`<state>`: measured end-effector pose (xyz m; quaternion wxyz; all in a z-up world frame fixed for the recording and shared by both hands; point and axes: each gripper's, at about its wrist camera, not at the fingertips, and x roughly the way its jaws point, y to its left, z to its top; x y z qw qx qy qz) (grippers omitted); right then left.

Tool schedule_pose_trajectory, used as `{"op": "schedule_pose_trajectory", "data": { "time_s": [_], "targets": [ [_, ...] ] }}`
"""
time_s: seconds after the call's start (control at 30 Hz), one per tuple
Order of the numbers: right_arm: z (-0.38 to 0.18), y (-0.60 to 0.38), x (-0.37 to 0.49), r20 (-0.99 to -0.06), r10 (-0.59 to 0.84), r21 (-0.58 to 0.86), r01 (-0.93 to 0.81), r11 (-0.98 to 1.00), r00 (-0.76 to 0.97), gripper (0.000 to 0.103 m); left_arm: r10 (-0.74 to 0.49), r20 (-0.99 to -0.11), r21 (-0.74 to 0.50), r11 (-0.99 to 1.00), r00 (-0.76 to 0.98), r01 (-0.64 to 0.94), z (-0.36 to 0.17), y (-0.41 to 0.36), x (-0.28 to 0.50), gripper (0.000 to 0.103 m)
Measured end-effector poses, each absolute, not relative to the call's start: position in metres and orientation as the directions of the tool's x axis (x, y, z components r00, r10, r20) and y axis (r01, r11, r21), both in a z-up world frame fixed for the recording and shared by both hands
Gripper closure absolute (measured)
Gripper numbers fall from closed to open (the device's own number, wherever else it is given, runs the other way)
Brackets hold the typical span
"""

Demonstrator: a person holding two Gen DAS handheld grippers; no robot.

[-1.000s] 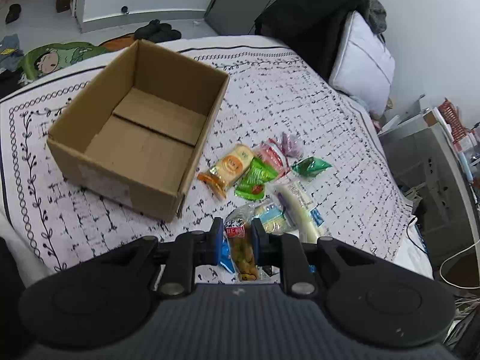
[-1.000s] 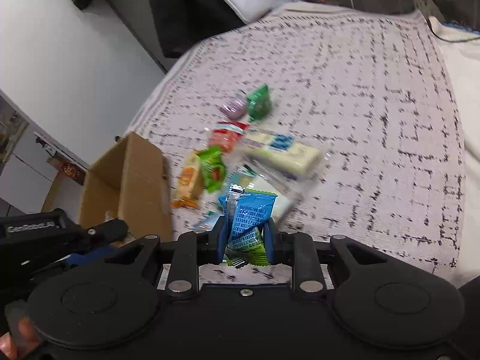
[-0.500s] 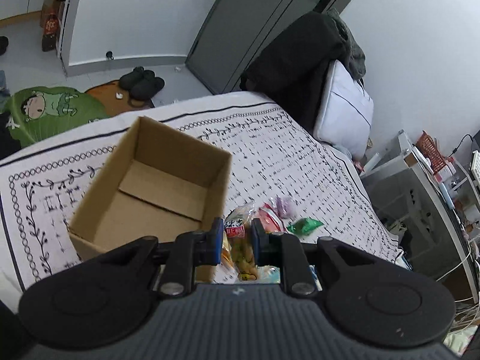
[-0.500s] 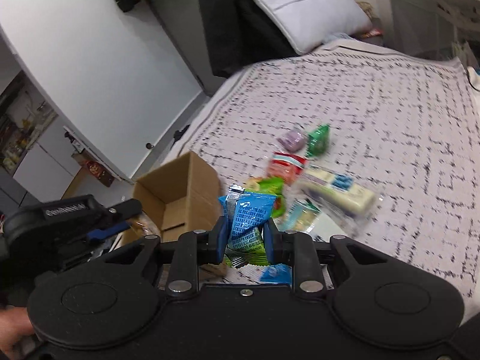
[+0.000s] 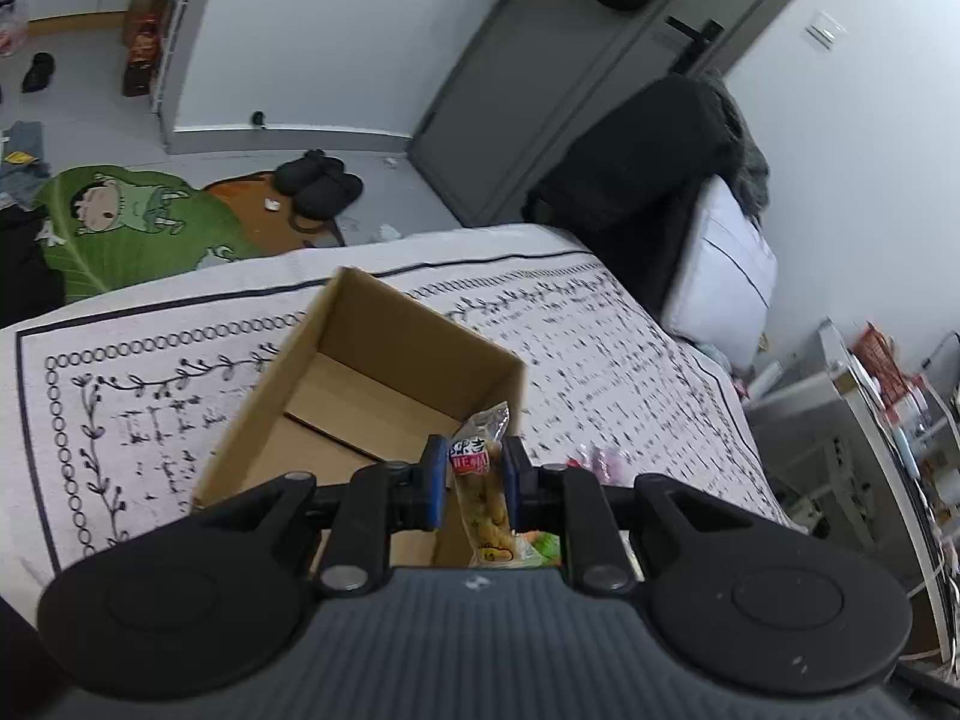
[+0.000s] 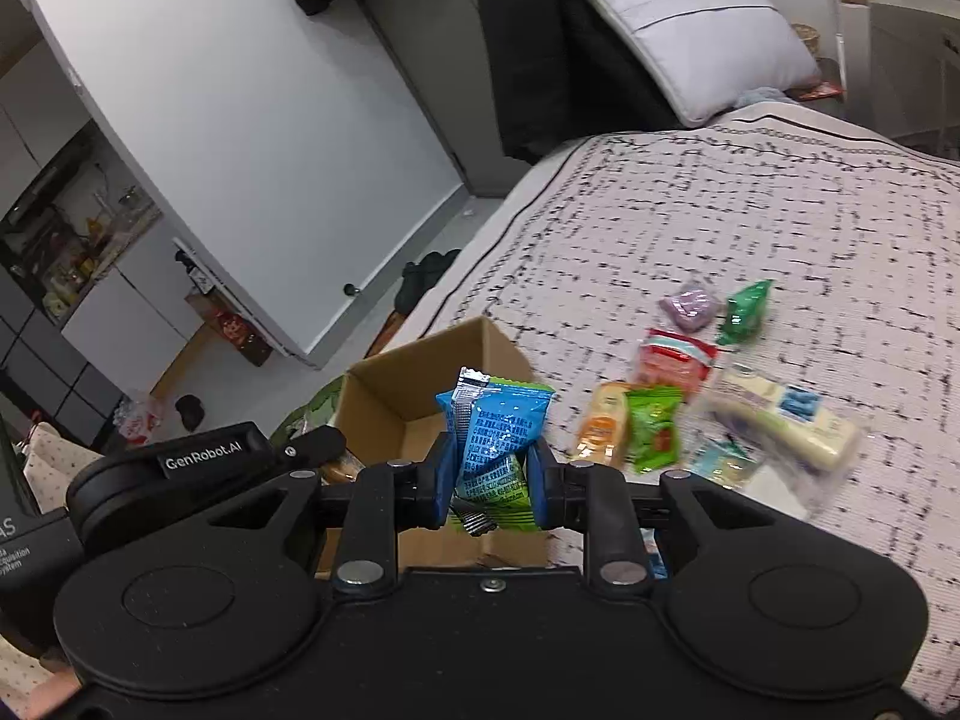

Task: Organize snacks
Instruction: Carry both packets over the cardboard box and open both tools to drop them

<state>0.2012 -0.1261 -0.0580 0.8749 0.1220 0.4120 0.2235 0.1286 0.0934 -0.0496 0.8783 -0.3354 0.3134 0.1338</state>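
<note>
I am carrying both clamped packets, the peanut pack (image 5: 480,483) and blue packet (image 6: 498,444), up from the pile toward the cardboard box (image 5: 372,384), readying drops.

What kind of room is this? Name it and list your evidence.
Most likely a bedroom: a bed with a patterned bedspread, a pillow at its head, and slippers on the floor near a grey door.

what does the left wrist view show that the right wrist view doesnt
Only the left wrist view: the left tongs shut on a clear snack packet, and the green floor mat.
Only the right wrist view: the right tongs shut on a blue packet, and most of the loose snacks, such as the green packet.
Both: the cardboard box on the patterned bedspread.
</note>
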Motion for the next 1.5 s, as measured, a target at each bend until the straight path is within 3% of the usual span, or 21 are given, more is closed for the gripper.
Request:
{"op": "schedule_pose_trajectory", "data": {
  "time_s": [0.63, 0.97, 1.03, 1.13, 1.17, 1.27, 1.5],
  "targets": [
    [-0.072, -0.07, 0.218, -0.668, 0.562, 0.433, -0.359, 0.827, 0.487, 0.079, 0.148, -0.671, -0.509, 0.621, 0.727, -0.597, -0.069, 0.139, 0.124, 0.085],
    [-0.08, -0.053, 0.227, -0.668, 0.588, 0.45, -0.382, 0.808, 0.456, 0.075, 0.12, -0.708, -0.513, 0.59, 0.696, -0.624, -0.082, 0.142, 0.131, 0.08],
    [-0.083, -0.052, 0.231, -0.675, 0.585, 0.451, -0.375, 0.81, 0.449, 0.072, 0.129, -0.715, -0.507, 0.582, 0.687, -0.636, -0.082, 0.143, 0.13, 0.077],
    [-0.084, -0.055, 0.233, -0.689, 0.563, 0.438, -0.357, 0.825, 0.457, 0.053, 0.138, -0.716, -0.505, 0.573, 0.684, -0.645, -0.082, 0.143, 0.128, 0.072],
    [-0.082, -0.058, 0.232, -0.687, 0.556, 0.432, -0.353, 0.83, 0.467, 0.048, 0.141, -0.717, -0.504, 0.572, 0.683, -0.647, -0.082, 0.143, 0.128, 0.066],
    [-0.078, -0.068, 0.23, -0.681, 0.546, 0.422, -0.349, 0.837, 0.487, 0.047, 0.158, -0.721, -0.484, 0.581, 0.674, -0.654, -0.08, 0.139, 0.131, 0.048],
    [-0.075, -0.101, 0.225, -0.703, 0.479, 0.373, -0.3, 0.878, 0.526, 0.038, 0.138, -0.735, -0.453, 0.628, 0.664, -0.633, -0.08, 0.121, 0.139, 0.03]
  ]
}}
